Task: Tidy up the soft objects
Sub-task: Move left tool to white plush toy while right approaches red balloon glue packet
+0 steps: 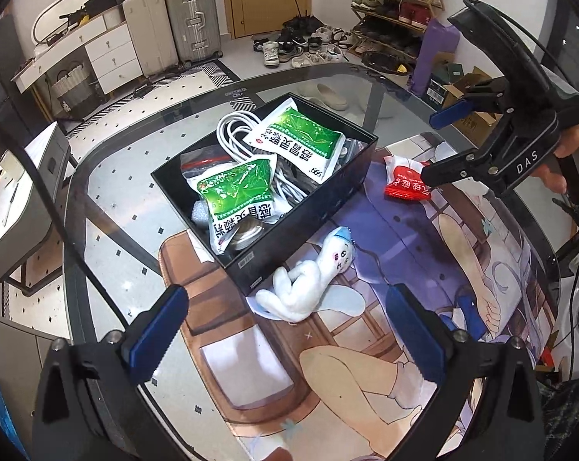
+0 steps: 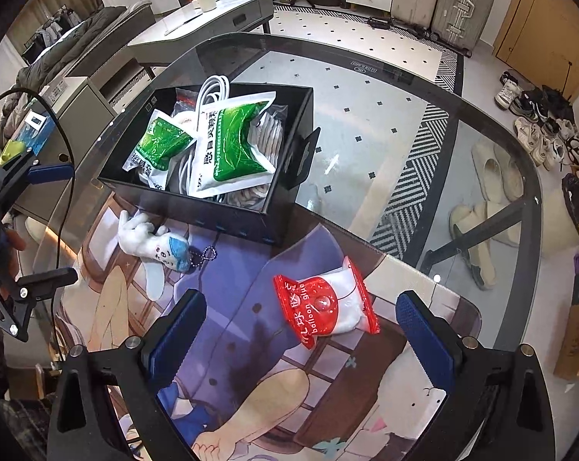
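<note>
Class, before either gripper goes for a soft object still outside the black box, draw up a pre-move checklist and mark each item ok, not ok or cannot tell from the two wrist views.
1. Left gripper open and empty: ok.
2. Right gripper open and empty: ok.
3. White plush toy lies free on the mat, just outside the black box, between the left gripper's fingers in its view: ok.
4. Red balloon glue packet lies alone on the mat ahead of the right gripper: ok.
5. Room in the box: green sachets and a white cable already crowd it: cannot tell.
6. Plush toy's bead chain clear of snagging: cannot tell.
</note>
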Motion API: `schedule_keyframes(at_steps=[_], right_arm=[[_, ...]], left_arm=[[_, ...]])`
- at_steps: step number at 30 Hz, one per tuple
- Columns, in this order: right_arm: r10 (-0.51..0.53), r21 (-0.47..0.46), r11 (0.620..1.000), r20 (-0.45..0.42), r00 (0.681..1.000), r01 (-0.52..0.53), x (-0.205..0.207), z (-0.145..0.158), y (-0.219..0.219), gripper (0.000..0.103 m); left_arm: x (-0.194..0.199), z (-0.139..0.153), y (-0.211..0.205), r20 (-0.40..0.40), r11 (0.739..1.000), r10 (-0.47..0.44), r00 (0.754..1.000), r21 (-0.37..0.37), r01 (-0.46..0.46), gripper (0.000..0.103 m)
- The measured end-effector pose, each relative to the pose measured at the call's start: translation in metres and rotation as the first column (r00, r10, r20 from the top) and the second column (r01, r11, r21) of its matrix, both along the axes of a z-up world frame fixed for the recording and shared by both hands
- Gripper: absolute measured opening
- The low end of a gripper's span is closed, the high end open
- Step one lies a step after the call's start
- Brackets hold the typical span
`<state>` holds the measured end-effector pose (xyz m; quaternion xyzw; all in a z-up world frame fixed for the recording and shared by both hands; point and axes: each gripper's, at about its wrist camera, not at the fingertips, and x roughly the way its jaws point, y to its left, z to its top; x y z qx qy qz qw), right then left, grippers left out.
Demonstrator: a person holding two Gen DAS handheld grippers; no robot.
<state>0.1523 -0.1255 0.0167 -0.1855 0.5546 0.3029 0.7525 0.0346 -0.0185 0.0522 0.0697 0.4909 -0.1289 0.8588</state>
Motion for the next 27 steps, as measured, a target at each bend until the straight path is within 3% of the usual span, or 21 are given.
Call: schedule_keyframes(at_steps=[11,18,27], right_arm=[[0.087,-0.035,0.996,0.12,0.989,-0.084,-0.019,-0.004,0.002,0.101],[0.166,-0.055,0.986,0.314,0.935,-0.157,-0.039,-0.006,0.005,0.101],[0.162,-0.038,0.987,0.269,0.949,-0.157,-0.035,-0.021,-0.011,0.101]], left_arm=[[-0.009,0.002,-0.02,0.029,0.991,-0.132,0.991,0.024,0.131,0.103],[-0.007,0.0,-0.025,0.031,0.985,-0.173,0.984,0.02,0.173,0.103],[-0.007,-0.007,-0.033,0.03,0.971,-0.241,0.97,0.021,0.24,0.103]])
